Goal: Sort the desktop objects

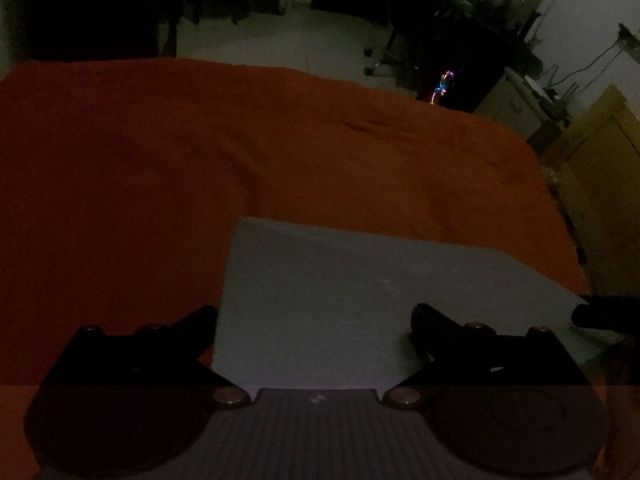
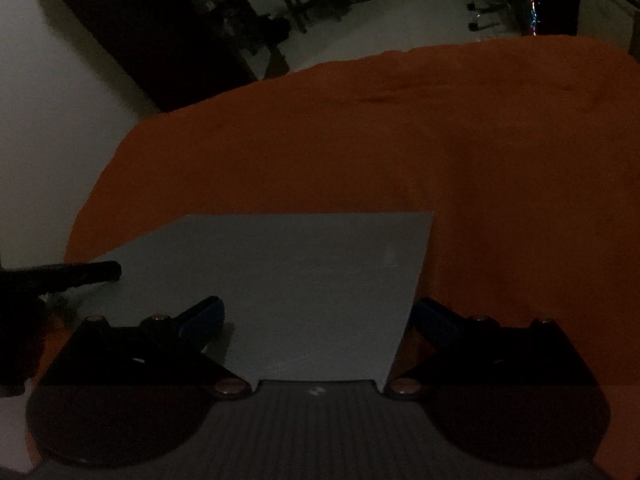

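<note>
A: Item one: grey sheet (image 1: 340, 300), flat on the orange cloth (image 1: 160, 160) covering the tabletop.

B: Left tongs (image 1: 314, 322)?

A: Spread wide, empty, over the sheet's near edge.

B: Right tongs (image 2: 318, 316)?

A: Likewise wide, holding nothing, above the same sheet (image 2: 304, 280). Room dim.

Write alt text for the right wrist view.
The open right gripper hovers over a grey sheet lying on an orange cloth. The other gripper's dark finger pokes in from the left; the room is dim.
</note>
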Motion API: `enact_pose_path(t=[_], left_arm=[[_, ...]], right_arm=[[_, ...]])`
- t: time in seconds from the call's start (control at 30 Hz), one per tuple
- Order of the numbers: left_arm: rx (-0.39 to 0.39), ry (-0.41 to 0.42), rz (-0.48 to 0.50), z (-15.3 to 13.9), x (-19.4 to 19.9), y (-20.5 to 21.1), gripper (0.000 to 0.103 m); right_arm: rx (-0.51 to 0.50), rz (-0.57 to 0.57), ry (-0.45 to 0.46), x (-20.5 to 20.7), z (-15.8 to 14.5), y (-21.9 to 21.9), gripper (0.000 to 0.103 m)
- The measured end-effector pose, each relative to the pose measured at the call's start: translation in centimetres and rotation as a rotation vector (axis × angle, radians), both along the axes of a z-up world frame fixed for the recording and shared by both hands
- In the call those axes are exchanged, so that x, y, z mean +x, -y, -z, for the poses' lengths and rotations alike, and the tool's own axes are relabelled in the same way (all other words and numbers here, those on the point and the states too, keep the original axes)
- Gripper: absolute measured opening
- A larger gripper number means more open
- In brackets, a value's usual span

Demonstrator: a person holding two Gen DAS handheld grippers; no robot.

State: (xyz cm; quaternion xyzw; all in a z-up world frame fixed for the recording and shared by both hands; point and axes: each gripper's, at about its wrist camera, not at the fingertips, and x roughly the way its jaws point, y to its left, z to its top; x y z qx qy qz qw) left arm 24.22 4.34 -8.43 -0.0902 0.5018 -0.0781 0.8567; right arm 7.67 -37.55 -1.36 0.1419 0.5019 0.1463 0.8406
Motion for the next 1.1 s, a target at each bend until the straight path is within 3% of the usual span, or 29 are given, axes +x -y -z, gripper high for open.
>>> enact_pose_path(t=[0.13,0.27,0.43,0.6,0.73,0.87,1.0,1.1], left_arm=[[0.011,0.004,-0.012,0.6,-4.0,-0.4,0.102],[0.014,-0.002,-0.006,2.1,-7.0,-0.5,0.102],[0.049,-0.045,0.035,5.7,-9.1,0.2,0.102],[0.064,-0.089,0.031,9.3,-10.2,-0.2,0.101],[0.067,-0.074,0.049,8.5,-9.9,-1.0,0.095],[0.085,-0.040,0.068,7.5,-8.0,-1.8,0.101],[0.094,-0.067,0.090,9.2,-6.1,-1.8,0.102],[0.012,-0.084,0.090,10.6,-6.2,-2.1,0.103]], right_arm=[[-0.022,-0.013,-0.003,-3.2,0.6,-0.9,0.103],[-0.075,-0.030,0.005,-4.1,3.2,-3.1,0.103],[-0.247,-0.082,0.048,-7.1,6.0,-5.7,0.103],[-0.302,-0.104,0.004,-8.9,9.4,-7.0,0.103],[-0.294,-0.088,-0.101,-8.8,11.0,-6.3,0.103],[-0.197,-0.063,-0.144,-7.5,10.9,-4.5,0.103],[-0.125,0.003,-0.194,-5.3,11.6,-3.4,0.103],[-0.119,0.004,-0.227,-4.2,12.6,-3.5,0.103]])
